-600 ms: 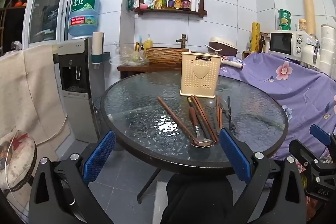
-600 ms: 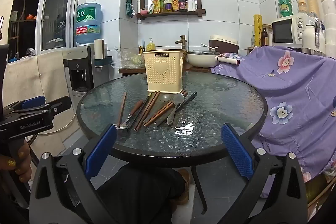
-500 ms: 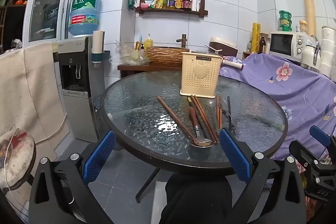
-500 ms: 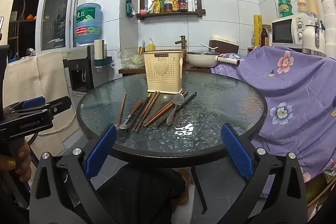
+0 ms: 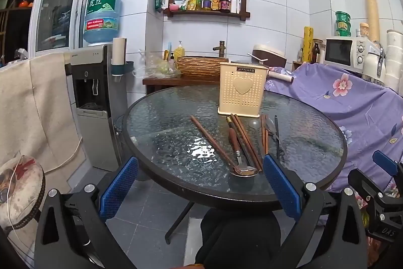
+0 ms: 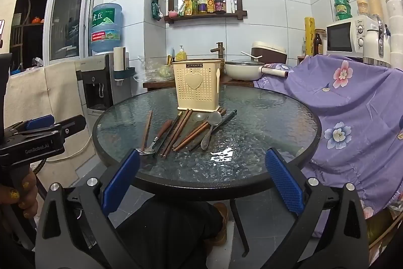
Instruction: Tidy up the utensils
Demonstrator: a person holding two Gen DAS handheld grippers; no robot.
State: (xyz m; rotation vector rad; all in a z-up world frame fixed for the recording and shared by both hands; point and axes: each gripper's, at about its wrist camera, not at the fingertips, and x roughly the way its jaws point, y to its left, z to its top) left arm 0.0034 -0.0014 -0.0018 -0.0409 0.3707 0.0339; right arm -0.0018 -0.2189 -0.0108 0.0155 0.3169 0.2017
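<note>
A cream utensil holder (image 5: 241,89) (image 6: 197,85) with a heart on its front stands upright on a round glass table (image 5: 166,127) (image 6: 264,125). In front of it lie several brown chopsticks (image 5: 211,141) (image 6: 181,127), a wooden-handled spoon (image 5: 239,158) (image 6: 156,140), a metal spoon (image 6: 211,127) and a dark stick (image 5: 276,135). My left gripper (image 5: 200,190) is open and empty, before the table's near edge. My right gripper (image 6: 201,183) is open and empty, also short of the table.
A water dispenser (image 5: 93,102) with a blue bottle stands left of the table. A purple flowered cloth (image 5: 352,107) covers furniture on the right, with a microwave (image 5: 345,52) behind. A wooden counter with a sink basin (image 5: 201,66) stands behind the table.
Both grippers have hardly moved; the left view has shifted very slightly. The utensils and holder lie as before.
</note>
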